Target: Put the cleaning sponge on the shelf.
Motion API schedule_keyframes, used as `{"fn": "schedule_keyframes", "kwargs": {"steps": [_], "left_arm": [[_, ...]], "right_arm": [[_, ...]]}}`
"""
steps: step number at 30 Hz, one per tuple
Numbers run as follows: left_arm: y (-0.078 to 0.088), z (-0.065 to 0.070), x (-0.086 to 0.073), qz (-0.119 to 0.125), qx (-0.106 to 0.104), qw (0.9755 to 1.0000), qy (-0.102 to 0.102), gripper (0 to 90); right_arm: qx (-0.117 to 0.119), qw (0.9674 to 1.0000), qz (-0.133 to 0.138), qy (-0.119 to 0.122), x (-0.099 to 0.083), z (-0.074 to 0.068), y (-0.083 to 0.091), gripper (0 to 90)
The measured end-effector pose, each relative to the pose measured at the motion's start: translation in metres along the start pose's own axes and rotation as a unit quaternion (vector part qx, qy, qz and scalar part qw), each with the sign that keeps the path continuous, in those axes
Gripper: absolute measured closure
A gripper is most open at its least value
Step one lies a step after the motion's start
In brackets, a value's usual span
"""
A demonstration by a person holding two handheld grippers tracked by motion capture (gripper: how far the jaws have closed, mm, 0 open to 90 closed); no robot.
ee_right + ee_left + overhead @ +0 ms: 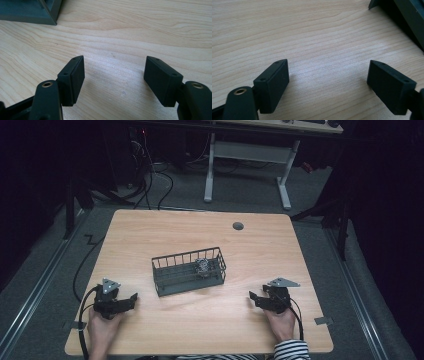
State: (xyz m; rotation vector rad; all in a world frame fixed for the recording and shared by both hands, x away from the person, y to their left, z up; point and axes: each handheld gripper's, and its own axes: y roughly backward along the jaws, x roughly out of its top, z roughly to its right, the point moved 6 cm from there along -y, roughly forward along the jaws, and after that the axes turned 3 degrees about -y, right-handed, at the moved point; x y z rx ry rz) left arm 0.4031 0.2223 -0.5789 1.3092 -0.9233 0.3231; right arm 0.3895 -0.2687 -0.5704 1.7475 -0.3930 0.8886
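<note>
A dark wire basket [172,280] stands in the middle of the wooden table [250,245], and a small grey metallic object [202,267] lies inside it toward its right end. My left gripper [131,299] rests low over the table near the front left, held by a hand, its jaws apart with bare wood between them [328,75]. My right gripper [253,298] sits near the front right, also held by a hand, and its jaws stand apart over bare wood [113,75]. A basket corner [50,15] lies ahead of the right gripper, and a basket edge [409,22] ahead of the left one.
A round grey cable port [238,226] is set into the table's far right part. Beyond the table stands a white desk frame [247,165] on a grey floor, with cables [150,175] at the far left. Cables trail from both grippers off the front edge.
</note>
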Motion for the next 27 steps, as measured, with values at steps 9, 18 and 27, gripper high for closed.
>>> {"fn": "schedule_keyframes", "kwargs": {"steps": [9,18,27], "left_arm": [[-0.0001,0.0001,0.0001,-0.001,0.000,1.0000,0.000,17.9],[-0.0007,0.0009,0.0005,-0.001,0.003,1.0000,0.003,17.4],[-0.0002,0.0028,-0.0004,-0.005,0.014,0.9998,0.015,14.0]], "right_arm": [[-0.027,0.9991,-0.006,0.031,-0.0018,-0.0030,-0.0010,32.7],[-0.038,0.9982,-0.010,0.045,-0.0022,-0.0048,-0.0018,31.6],[-0.040,0.9982,-0.010,0.043,-0.0023,-0.0045,-0.0018,30.6]]}}
